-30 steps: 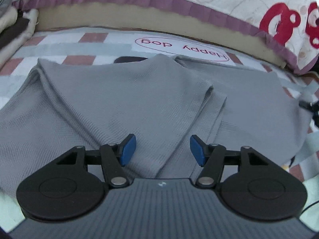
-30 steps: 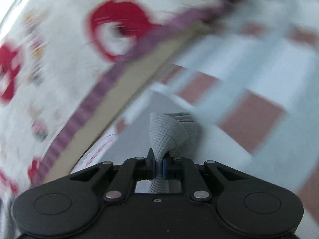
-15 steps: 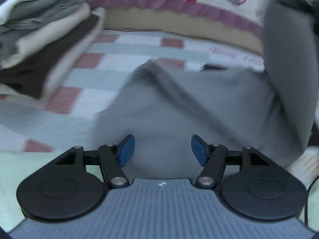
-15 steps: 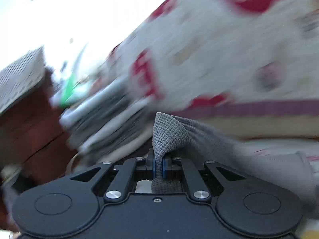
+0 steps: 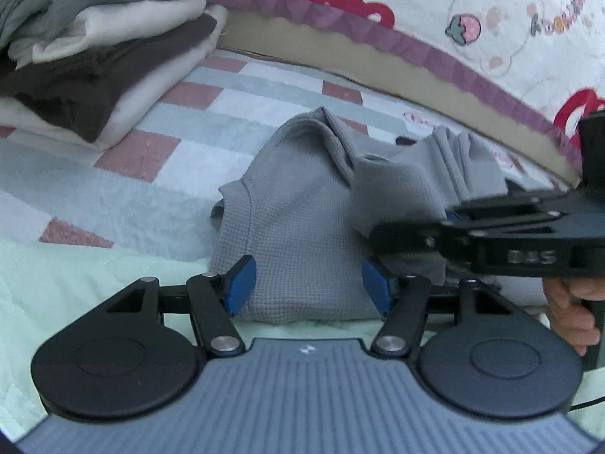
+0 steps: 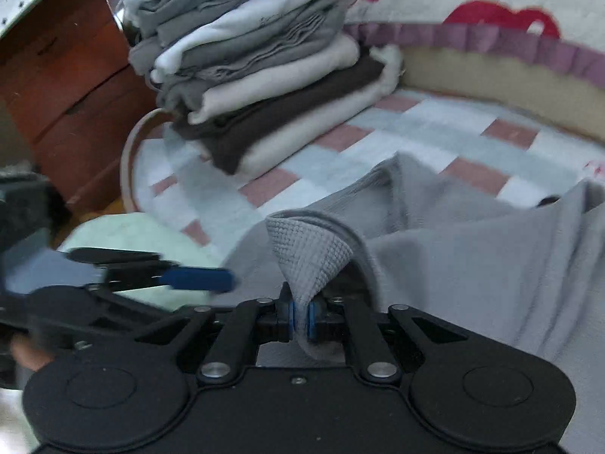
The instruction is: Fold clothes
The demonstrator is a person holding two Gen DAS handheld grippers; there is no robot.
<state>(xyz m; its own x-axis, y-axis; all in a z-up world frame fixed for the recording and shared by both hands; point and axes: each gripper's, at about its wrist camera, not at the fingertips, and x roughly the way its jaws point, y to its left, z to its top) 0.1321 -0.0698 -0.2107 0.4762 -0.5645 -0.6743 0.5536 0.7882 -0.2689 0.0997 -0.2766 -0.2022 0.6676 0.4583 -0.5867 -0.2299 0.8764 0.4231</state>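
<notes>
My right gripper [image 6: 300, 317], fingers opening, pinches a corner of the grey garment [image 5: 302, 227] lying on the bed [image 5: 211, 113]. The garment lies straight ahead between the parted, empty fingers of my left gripper [image 5: 308, 287], the nearer one.

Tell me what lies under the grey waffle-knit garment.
The grey waffle-knit garment rests on a checked blanket and, at its near edge, a pale green quilt. A small dark object peeks out behind; anything else beneath is covered.
</notes>
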